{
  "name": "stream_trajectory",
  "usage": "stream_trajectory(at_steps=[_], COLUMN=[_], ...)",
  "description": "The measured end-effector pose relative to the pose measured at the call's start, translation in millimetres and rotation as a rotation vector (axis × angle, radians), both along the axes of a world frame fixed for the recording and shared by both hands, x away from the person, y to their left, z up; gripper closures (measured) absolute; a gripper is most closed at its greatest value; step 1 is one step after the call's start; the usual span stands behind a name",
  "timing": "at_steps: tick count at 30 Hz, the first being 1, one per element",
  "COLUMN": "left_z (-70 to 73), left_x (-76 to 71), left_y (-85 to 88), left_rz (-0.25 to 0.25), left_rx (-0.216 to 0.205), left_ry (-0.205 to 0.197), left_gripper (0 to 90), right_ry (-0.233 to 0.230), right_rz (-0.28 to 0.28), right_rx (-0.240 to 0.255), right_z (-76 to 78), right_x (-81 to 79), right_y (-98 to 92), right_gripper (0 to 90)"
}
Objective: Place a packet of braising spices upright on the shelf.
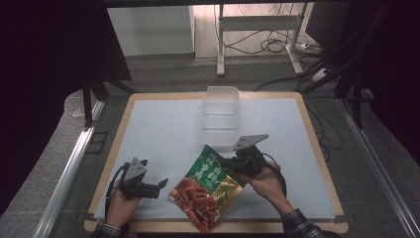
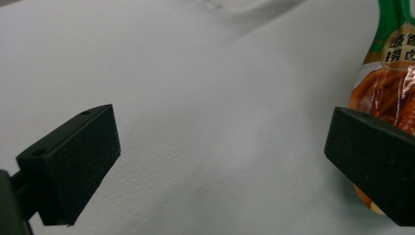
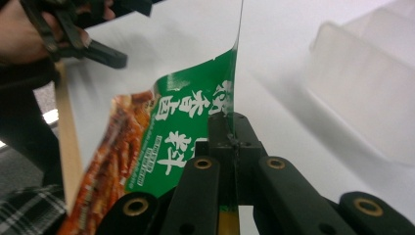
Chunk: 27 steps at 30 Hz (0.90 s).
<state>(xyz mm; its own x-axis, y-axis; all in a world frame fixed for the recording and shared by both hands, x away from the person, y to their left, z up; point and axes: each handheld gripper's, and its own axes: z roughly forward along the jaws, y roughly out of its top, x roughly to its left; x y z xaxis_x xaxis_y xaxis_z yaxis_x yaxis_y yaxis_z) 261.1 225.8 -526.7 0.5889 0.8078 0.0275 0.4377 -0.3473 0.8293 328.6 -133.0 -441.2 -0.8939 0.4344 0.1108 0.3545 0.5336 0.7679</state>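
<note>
My table [image 1: 148, 139] sits in the middle of the high view, a white work surface with a light wooden border showing along every edge. A clear plastic container [image 1: 221, 111] stands on it at the upper centre of the frame, close to the far edge, open at the top. In the lower centre a green and red food packet [image 1: 208, 191] lies slanted, its red end reaching the near wooden border; I cannot tell whether its green upper end touches the surface. In my left gripper view the white surface [image 2: 205, 122] spreads across the frame, with the packet [image 2: 386, 83] at the right edge.
</note>
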Motion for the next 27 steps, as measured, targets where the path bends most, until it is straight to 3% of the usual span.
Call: stream_trajectory(at_steps=[9, 13, 27], left_z=[0.3, 1.3, 1.4], left_x=[-0.1, -0.4, -0.4], left_y=[-0.1, 1.5, 1.8], left_rz=[0.001, 0.001, -0.002], left_rx=[-0.003, -0.026, -0.040], left_ry=[-0.003, -0.007, -0.006], left_gripper=[0.0, 0.0, 0.0], right_ry=[0.020, 0.024, -0.039], right_rz=[0.028, 0.046, 0.076], right_rx=[0.038, 0.045, 0.051], right_z=[30.7, 42.0, 88.3], right_x=[1.3, 1.5, 2.3], right_y=[7.2, 11.5, 30.4], right_gripper=[89.2, 89.3, 89.4])
